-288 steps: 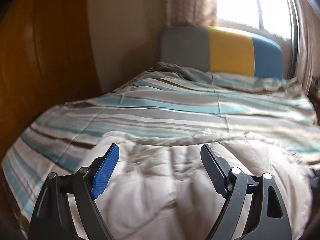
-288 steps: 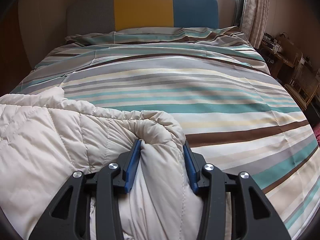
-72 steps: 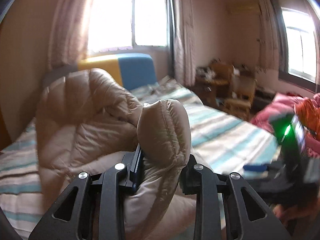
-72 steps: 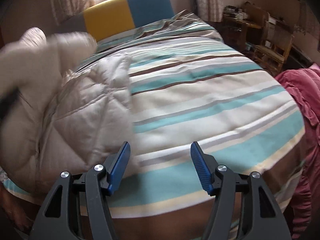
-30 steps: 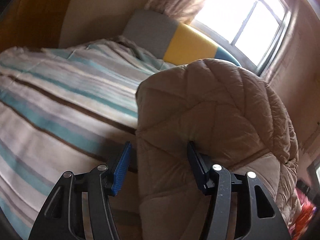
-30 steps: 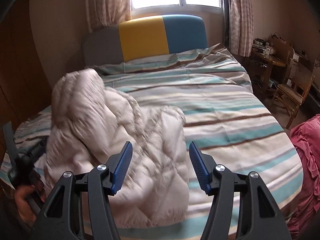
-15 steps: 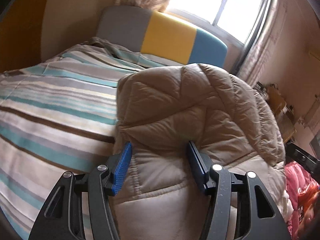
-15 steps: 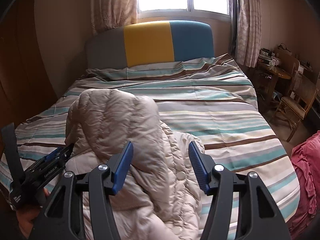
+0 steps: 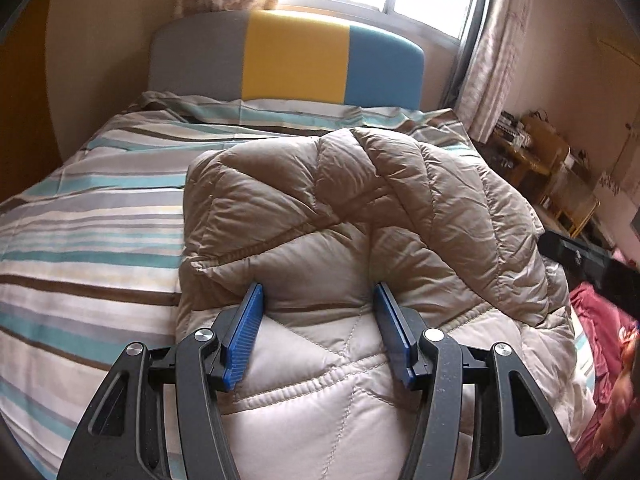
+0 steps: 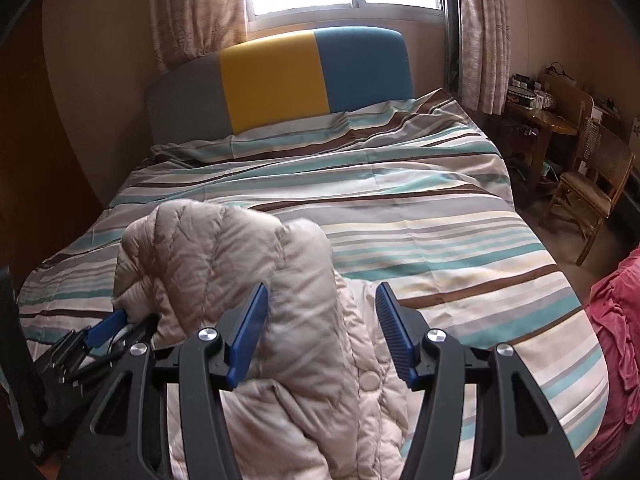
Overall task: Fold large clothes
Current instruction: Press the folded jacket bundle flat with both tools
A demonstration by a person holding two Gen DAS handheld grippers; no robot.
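My left tongs (image 9: 318, 334) are pinching the puffy jacket (image 9: 360, 208) — my right tongs (image 10: 322, 330) are hanging spread, empty, above it.

Striped bed (image 10: 400, 208) — quilted jacket (image 10: 304, 360) atop

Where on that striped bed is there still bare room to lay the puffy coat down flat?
Free: the wide stretch of striped bedspread between the beige puffer coat and the headboard, and the strip along its right edge toward the chair. Crowded: the near left corner, where the coat bunches around the left gripper.
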